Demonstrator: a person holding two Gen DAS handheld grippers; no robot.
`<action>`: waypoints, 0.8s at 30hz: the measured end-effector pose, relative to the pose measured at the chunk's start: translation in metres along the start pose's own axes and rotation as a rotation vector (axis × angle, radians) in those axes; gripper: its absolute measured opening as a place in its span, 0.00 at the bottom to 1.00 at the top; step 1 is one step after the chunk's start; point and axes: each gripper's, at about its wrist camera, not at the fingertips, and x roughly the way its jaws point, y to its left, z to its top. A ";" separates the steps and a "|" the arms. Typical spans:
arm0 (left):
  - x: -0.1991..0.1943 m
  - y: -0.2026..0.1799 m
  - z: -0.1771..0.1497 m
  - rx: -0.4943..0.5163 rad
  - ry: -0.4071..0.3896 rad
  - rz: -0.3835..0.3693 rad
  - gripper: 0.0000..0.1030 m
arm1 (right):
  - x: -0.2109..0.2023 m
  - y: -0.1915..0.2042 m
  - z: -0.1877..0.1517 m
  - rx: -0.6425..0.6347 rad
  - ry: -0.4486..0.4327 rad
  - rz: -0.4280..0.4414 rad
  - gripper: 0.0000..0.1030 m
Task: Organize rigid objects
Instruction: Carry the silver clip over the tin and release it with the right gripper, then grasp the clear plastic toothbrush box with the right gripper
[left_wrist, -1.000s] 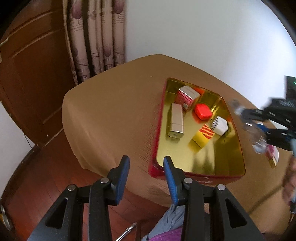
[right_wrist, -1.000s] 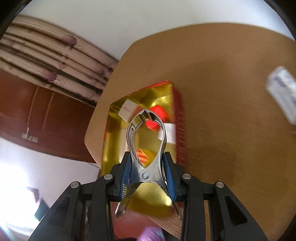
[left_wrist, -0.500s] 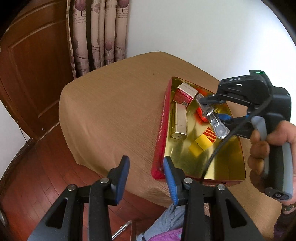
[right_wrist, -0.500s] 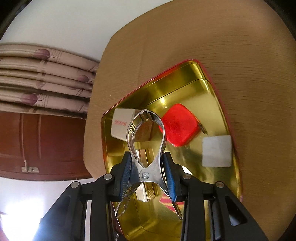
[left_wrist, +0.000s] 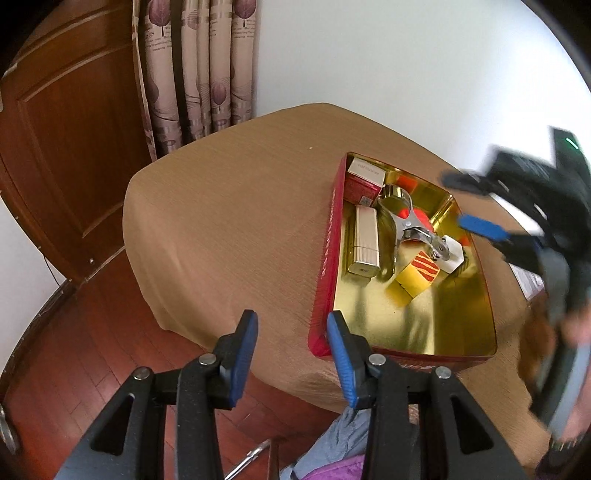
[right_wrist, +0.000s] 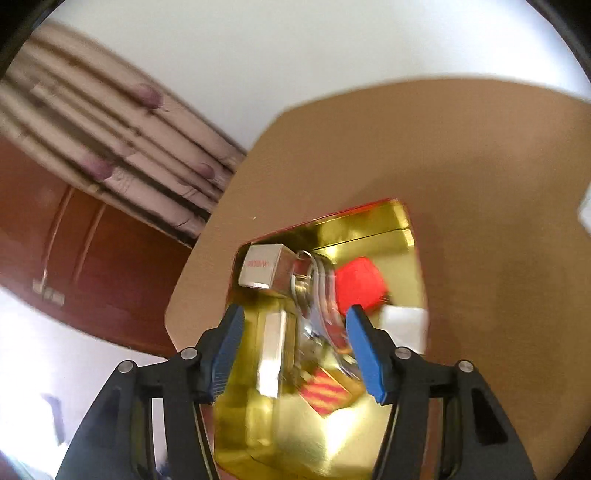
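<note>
A gold tray with a red rim sits on the brown table. In it lie a metal clamp, a gold bar-shaped box, a red-and-white box, a red object, a white block and a yellow striped block. My right gripper is open above the tray, with the blurred clamp lying free below its fingers. It also shows in the left wrist view, blurred at the right. My left gripper is open and empty at the table's near edge.
A brown cloth covers the table. A wooden door and patterned curtain stand at the far left. A white packet lies on the table right of the tray. Wooden floor lies below.
My right gripper carried the clamp over the tray, opened and let it go. The clamp now lies in the tray and the gripper has pulled back to the right.
</note>
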 end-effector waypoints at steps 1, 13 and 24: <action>-0.001 0.000 -0.001 -0.001 0.000 0.005 0.39 | -0.013 -0.009 -0.011 -0.032 -0.026 -0.017 0.55; -0.012 -0.009 -0.008 0.022 -0.022 0.035 0.39 | -0.125 -0.143 -0.020 -0.280 -0.043 -0.337 0.95; -0.006 -0.022 -0.007 0.099 -0.031 0.087 0.39 | -0.080 -0.181 0.081 -0.464 0.192 -0.513 0.99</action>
